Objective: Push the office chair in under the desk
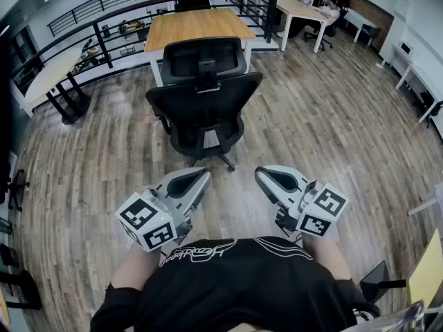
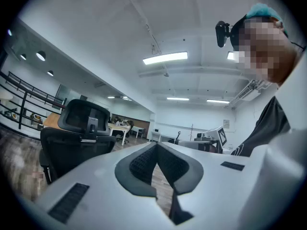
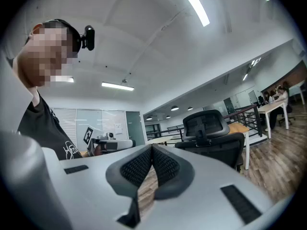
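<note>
**Item: office chair (image 1: 204, 99), to go under worktop (image 1: 194, 25)**

- **Location.** The chair stands at 12 o'clock from the person, with its back towards them and its seat facing the worktop just beyond. It is not yet tucked in. Whether the seat edge already reaches under the top cannot be told.
- **Left gripper (image 2: 157, 145).** Jaws pressed together with nothing between them, held near the body, well apart from the chair.
- **Right gripper (image 3: 152, 147).** Same condition: jaws closed on nothing, with the chair at about 1 o'clock in its view.
- **Materials.**
  - Backrest (image 1: 208, 109): black, broad, curved, apparently mesh over a plastic frame.
  - Headrest (image 1: 203, 57): black, rounded rectangle on a central stalk.
  - Base (image 1: 225, 161): dark spokes, presumably on castors.
  - Worktop: pale wood slab on white legs.
  - Floor (image 1: 332, 130): grey-brown planks, smooth and likely easy to roll on.
  - Jaws: grey shell with black ribbed pads.
- **Handling advice (judgement).**
  - Keep the jaws closed and use them as blunt pushers.
  - Place both on the upper frame of the backrest, at about 10 and 2 o'clock on its outline, so the force is even and the seat does not swivel.
  - Push slowly and straight towards 12 o'clock.
  - Mesh yields, so press on the rigid rim.
  - Watch that the armrests clear the worktop edge.
</note>
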The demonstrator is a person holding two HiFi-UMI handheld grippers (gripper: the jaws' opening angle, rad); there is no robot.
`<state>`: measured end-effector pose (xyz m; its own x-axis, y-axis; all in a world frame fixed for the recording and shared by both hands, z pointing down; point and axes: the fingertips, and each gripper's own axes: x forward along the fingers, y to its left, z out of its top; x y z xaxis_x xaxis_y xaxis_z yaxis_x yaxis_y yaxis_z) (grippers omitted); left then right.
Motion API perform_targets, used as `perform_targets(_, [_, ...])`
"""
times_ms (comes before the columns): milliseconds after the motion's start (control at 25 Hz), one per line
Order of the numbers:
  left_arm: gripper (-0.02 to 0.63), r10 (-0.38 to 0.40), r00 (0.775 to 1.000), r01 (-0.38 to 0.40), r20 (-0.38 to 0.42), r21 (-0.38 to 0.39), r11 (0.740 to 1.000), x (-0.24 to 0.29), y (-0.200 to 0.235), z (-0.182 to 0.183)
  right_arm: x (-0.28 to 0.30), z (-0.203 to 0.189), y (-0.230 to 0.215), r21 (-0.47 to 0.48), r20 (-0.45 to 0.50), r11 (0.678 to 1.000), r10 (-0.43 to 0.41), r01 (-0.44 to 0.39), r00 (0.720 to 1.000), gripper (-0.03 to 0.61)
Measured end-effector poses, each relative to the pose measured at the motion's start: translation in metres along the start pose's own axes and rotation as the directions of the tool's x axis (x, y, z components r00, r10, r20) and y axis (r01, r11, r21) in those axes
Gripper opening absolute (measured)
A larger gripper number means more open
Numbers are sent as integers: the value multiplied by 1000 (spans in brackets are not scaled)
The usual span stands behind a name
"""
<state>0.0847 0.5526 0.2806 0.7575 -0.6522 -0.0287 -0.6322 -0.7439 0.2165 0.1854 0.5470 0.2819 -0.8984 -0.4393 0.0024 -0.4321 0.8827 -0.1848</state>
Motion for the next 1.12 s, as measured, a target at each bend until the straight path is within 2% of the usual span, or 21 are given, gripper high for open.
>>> perform_targets(280, [6, 18, 1000, -18, 3, 6, 1000, -3, -2, 2, -3, 3, -1, 14, 2, 1000, -17, 16, 1000, 41])
perform_targets(600, [8, 104, 994, -103, -23, 48, 994, -4, 22, -5, 4, -6, -26, -19, -39, 996, -92, 92, 995, 41])
perform_targets(760, [8, 190, 982, -188, -20, 63, 980, -3, 60, -7, 17, -11, -56, -31, -46, 989, -148, 147, 988, 43])
perform_targets(920, [8, 262, 963, -255, -62, 100, 962, 1, 110, -16, 36, -16, -92, -29, -53, 981, -194, 193, 980, 43])
perform_targets(1120, [8, 311, 945, -294, -99, 158, 943, 14, 178, -18, 70, -22, -144, -54, -83, 965, -261, 258, 962, 44])
